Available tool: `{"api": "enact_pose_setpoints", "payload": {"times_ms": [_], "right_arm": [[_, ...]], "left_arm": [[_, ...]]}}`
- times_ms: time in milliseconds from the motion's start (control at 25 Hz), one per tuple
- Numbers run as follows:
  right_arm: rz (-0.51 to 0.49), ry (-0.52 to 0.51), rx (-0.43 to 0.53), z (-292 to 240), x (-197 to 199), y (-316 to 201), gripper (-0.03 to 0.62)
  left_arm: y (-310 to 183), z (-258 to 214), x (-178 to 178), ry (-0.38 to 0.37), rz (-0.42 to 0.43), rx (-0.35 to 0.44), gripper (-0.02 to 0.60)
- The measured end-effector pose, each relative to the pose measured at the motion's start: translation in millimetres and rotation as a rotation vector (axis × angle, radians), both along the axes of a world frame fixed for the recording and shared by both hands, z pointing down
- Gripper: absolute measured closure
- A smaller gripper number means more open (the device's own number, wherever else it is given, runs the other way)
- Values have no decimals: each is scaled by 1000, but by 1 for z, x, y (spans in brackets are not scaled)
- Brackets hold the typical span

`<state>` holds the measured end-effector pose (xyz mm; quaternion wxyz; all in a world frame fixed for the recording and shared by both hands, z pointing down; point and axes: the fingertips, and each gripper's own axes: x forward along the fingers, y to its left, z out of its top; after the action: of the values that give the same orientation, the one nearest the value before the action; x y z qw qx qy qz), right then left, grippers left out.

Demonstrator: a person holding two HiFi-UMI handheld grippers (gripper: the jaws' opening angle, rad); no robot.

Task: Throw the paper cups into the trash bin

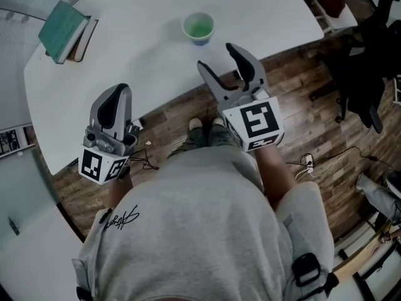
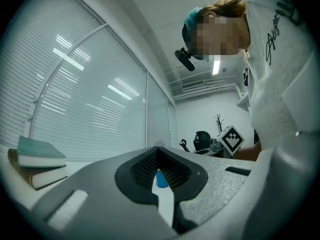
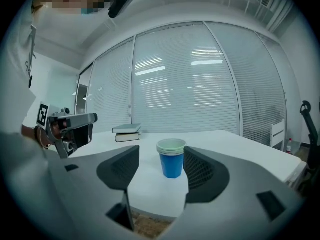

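Here, nested paper cups (image 1: pixel 198 27), top one empty

- Table (image 1: pixel 269 8): the white top is bare across most of its width, so there is free passage over it from the near edge.
- Stack of paper cups (image 1: pixel 198 27): the sole obstacle mid-table, with clear top on every side.
- Books (image 1: pixel 66 31): stacked at the far left corner, well apart from the cups.
- Right gripper (image 1: pixel 217 56): jaws apart at the near edge, with nothing between them and bare top up to the cups.
- Left gripper (image 1: pixel 118 99): jaws together at the left edge, well apart from the right one.
- Floor, right side: a dark chair (image 1: pixel 366 55) and cables (image 1: pixel 307 163) stand in the way.
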<state>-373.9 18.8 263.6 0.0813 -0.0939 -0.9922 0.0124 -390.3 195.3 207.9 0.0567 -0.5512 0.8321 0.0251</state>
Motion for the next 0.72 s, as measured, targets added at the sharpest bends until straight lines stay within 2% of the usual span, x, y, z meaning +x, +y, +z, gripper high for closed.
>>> {"api": "enact_pose_setpoints", "payload": {"times_ms": [720], "right_arm": [[23,86,0,28,-23,-5,321]], "left_arm": [[19,-1,-8,-12,-79,-2,578]]}}
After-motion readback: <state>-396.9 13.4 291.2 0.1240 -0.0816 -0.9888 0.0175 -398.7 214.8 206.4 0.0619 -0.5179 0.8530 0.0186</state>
